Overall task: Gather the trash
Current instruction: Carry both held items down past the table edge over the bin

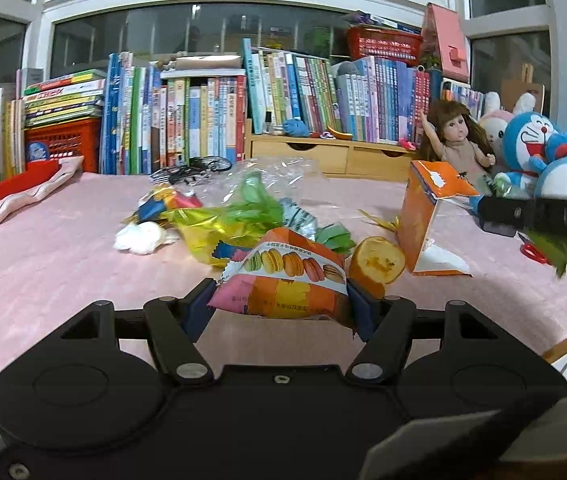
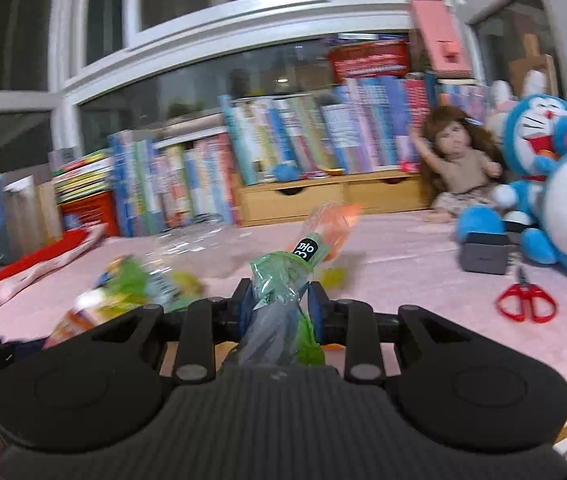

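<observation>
A child's room at home: books (image 1: 203, 120), doll (image 1: 457, 138) and plush toys (image 1: 531, 140) behind a pink-covered table (image 1: 43, 264).

Left tool (image 1: 281, 306), right tool (image 2: 279, 300): both clamped, loaded.

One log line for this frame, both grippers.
left gripper: shut on macaron wrapper | right gripper: shut on green plastic wrapper | pink tablecloth: trash remains

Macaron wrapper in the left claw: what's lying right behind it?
Behind the macaron wrapper sit green and yellow wrappers, with clear plastic further back. An orange half lies at its right. Whatever lies directly under the wrapper's far edge is covered.
</observation>
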`<state>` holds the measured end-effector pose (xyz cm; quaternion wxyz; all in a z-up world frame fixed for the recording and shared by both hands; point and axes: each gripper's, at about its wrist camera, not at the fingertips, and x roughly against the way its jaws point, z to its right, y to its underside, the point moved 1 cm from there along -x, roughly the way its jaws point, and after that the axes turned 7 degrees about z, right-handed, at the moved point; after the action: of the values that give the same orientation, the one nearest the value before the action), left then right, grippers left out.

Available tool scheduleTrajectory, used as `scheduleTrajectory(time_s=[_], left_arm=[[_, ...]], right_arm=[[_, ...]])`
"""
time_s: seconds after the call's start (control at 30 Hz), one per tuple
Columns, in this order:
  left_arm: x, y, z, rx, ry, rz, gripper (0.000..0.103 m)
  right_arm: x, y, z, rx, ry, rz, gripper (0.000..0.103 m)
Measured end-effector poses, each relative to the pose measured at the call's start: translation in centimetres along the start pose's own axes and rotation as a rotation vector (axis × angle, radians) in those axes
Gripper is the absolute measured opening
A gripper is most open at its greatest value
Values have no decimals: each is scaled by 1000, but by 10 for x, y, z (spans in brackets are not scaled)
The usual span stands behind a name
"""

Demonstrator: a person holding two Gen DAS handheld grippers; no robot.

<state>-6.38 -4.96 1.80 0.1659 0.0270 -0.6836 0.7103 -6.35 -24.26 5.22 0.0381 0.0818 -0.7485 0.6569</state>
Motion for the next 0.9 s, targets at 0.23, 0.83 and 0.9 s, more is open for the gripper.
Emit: scheduleTrajectory(time_s=[0.23, 0.83, 0.9], left_arm=[[31, 9, -20, 51, -37, -41, 66], [107, 53, -32, 16, -59, -132, 65], [115, 65, -32, 0, -48, -183, 65]], right_arm=[[25, 21, -34, 50, -100, -61, 34], [78, 84, -60, 48, -183, -279, 32], [82, 96, -60, 42, -186, -326, 31]])
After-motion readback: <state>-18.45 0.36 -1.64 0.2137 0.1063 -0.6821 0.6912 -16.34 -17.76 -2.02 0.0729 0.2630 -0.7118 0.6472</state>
